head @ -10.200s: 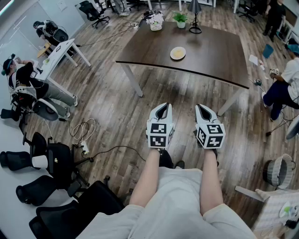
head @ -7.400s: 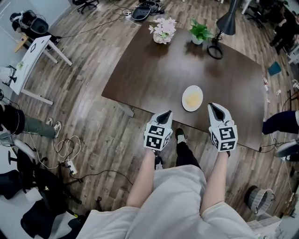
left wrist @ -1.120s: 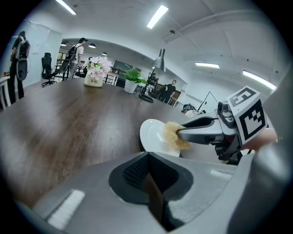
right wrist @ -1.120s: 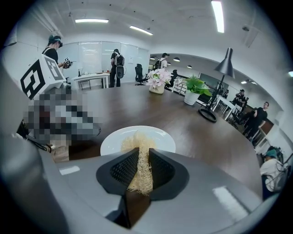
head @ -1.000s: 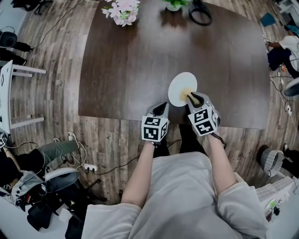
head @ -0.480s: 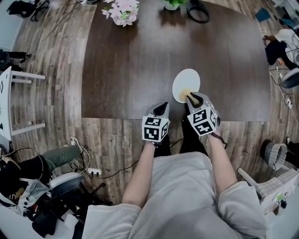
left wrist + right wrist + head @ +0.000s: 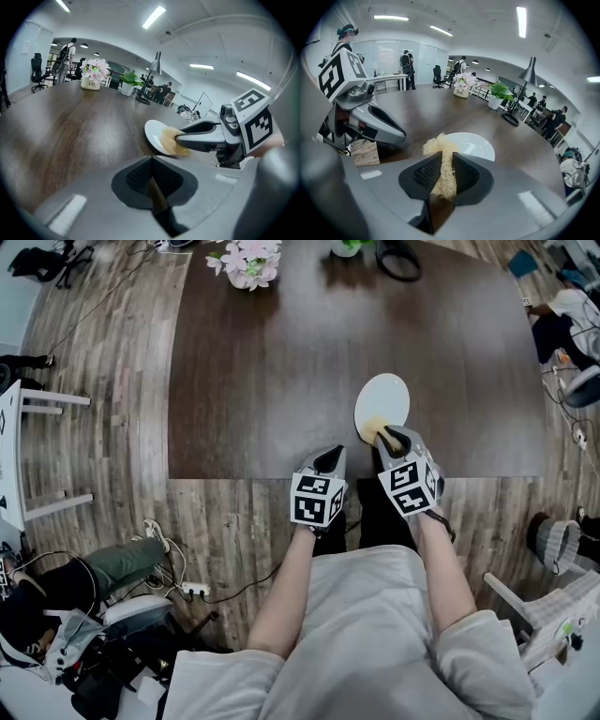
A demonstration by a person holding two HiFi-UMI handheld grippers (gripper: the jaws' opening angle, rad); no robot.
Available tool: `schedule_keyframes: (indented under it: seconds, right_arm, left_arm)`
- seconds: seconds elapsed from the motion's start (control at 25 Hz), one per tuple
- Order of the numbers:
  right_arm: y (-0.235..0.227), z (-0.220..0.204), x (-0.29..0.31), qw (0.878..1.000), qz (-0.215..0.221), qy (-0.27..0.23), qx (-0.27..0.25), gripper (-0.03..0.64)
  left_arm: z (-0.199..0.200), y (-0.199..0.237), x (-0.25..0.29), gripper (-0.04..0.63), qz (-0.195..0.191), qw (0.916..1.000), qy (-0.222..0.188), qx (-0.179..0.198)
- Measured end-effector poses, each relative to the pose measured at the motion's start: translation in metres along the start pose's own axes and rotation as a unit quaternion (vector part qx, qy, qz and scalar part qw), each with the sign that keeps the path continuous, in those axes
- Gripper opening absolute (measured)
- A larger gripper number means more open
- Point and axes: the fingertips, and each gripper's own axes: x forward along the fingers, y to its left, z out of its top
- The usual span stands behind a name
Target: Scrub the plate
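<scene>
A white plate [image 7: 384,397] lies on the dark wooden table [image 7: 262,362] near its front edge. My right gripper [image 7: 386,436] is shut on a pale yellow fibrous scrubber [image 7: 371,427], which rests against the plate's near rim. In the right gripper view the scrubber [image 7: 442,159] is pinched between the jaws, with the plate [image 7: 473,144] just beyond. My left gripper [image 7: 330,458] hovers at the table's front edge, left of the plate, shut and holding nothing. The left gripper view shows the plate [image 7: 153,133], the scrubber [image 7: 169,140] and the right gripper [image 7: 180,138] to its right.
A pot of pink-white flowers [image 7: 246,259], a green plant [image 7: 345,247] and a black lamp base [image 7: 398,257] stand along the table's far edge. Chairs, cables and people are on the wood floor around the table. A white side table [image 7: 19,456] is at the left.
I walked up to the table from across the room. Over the last second my right gripper and scrubber stayed at the plate's near rim; both grippers barely moved.
</scene>
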Motion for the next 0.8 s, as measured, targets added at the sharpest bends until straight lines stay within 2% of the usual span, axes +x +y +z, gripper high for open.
schedule_keyframes:
  seconds: [0.6,0.8]
  right_arm:
    - [0.003,0.029,0.029,1.0,0.014,-0.014,-0.01,0.089]
    - [-0.001,0.037,0.04,1.0,0.02,-0.014,-0.008,0.089]
  left_arm:
    - [0.031,0.02,0.0,0.002,0.007,0.9999,-0.014,-0.004]
    - [0.041,0.026,0.006,0.002,0.009,0.9995,-0.02,-0.025]
